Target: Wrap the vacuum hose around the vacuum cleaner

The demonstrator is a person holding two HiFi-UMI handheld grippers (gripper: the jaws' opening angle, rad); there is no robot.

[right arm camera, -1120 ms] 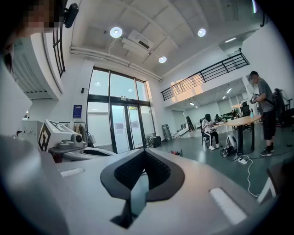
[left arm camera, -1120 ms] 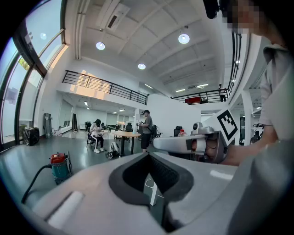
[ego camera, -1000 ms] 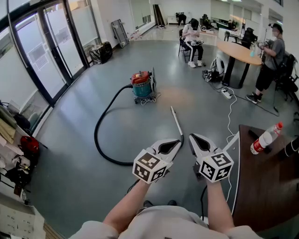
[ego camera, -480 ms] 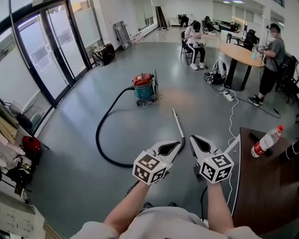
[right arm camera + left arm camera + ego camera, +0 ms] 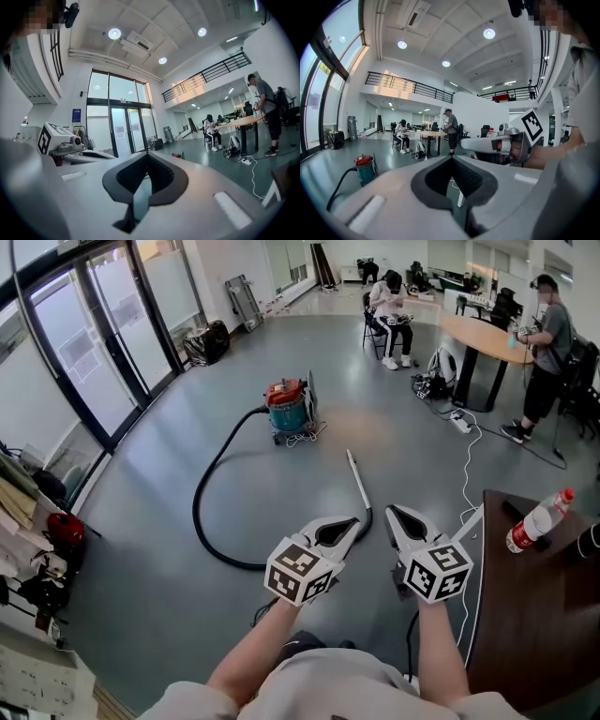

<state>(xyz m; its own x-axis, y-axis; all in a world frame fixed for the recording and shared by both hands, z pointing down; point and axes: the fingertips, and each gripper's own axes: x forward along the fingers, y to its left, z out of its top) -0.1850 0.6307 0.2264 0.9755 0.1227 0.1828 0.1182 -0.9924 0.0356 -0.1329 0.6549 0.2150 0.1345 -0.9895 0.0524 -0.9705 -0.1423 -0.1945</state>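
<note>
Vacuum hose: lying on the grey floor in one wide, open loop, running from the left side of the vacuum cleaner toward the person and passing behind the left gripper in the head view.
Wand: lying straight on the floor at the hose's near end, pointing back toward the cleaner and stopping well apart from it.
Handling (judged): probably behaving as light, soft and springy, bending easily yet wanting to uncoil; the wand looking stiff and likely swinging if lifted by the hose alone.
Hold (judged): best taking the hose just beside the bend where it joins the wand, then gripping farther along the loop while feeding turns round the drum.
Left gripper: hovering above the floor, jaws pressed together, pinching nothing.
Right gripper: hovering just beside the left, jaws likewise pressed together and empty.
Drum: standing closed under its red top, contents not showing.
Bottle: lying capped on the dark worktop at right, filling not readable.
</note>
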